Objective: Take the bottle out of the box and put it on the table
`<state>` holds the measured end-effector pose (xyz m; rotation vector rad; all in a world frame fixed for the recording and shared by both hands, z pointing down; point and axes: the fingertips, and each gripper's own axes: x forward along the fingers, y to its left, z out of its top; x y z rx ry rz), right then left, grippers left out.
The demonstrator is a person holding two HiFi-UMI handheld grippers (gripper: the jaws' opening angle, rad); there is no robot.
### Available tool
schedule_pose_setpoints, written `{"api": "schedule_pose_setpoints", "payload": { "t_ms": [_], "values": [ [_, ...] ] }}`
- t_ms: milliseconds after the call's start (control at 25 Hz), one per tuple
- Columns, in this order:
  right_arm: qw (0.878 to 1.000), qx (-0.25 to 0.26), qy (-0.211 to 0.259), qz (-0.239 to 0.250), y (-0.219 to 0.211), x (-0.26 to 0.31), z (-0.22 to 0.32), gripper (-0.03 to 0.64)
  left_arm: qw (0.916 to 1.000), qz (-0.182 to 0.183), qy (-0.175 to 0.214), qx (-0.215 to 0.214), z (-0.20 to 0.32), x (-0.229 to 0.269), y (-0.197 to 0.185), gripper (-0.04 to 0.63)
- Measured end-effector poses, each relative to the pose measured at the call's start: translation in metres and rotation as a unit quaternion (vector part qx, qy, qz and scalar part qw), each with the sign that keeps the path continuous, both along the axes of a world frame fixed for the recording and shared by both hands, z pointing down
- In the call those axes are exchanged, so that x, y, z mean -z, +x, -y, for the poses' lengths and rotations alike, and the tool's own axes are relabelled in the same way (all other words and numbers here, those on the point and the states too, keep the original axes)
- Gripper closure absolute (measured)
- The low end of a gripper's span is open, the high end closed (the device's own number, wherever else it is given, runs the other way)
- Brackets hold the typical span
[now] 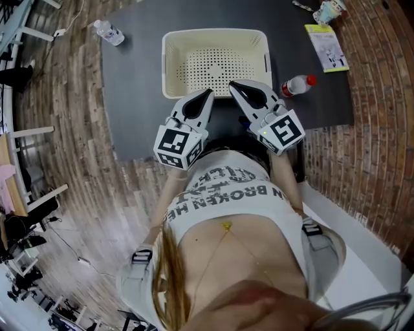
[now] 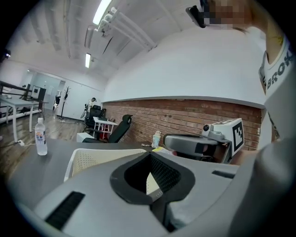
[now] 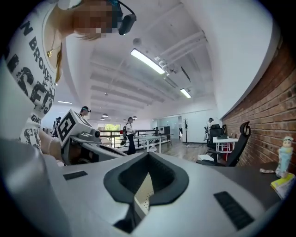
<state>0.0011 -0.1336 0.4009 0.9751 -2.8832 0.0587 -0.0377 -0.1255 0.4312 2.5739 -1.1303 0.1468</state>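
The cream perforated box (image 1: 213, 61) stands on the dark table (image 1: 136, 97) with nothing inside it. A bottle with a red cap (image 1: 299, 85) lies on its side on the table just right of the box. My left gripper (image 1: 207, 95) hovers at the box's near rim, shut and holding nothing. My right gripper (image 1: 234, 85) hangs beside it, also shut and empty, a short way left of the bottle. In the left gripper view the jaws of the left gripper (image 2: 149, 153) meet over the box (image 2: 92, 157). The right gripper (image 3: 148, 154) shows its jaws closed in its own view.
A clear water bottle (image 1: 108, 32) stands off the table's far left corner, also visible in the left gripper view (image 2: 40, 136). A yellow-green booklet (image 1: 326, 46) and a small container (image 1: 328, 10) sit at the far right. Wooden floor surrounds the table; a brick wall (image 2: 185, 115) runs behind.
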Motion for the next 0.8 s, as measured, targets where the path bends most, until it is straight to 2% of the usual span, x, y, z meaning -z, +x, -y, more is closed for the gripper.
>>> {"api": "schedule_pose_setpoints", "payload": {
  "t_ms": [200, 440, 800],
  "values": [
    [1.0, 0.009, 0.018, 0.021, -0.011, 0.019, -0.004, 0.608, 0.9995, 0.0, 0.033, -0.005, 0.0, 0.019, 0.001, 0.595],
    [1.0, 0.012, 0.022, 0.015, -0.016, 0.023, -0.008, 0.607, 0.9982, 0.001, 0.059, -0.01, -0.003, 0.033, 0.003, 0.595],
    [1.0, 0.009, 0.016, 0.005, -0.013, 0.02, -0.006, 0.607, 0.9981, 0.002, 0.061, -0.006, -0.004, 0.035, 0.003, 0.595]
  ]
}}
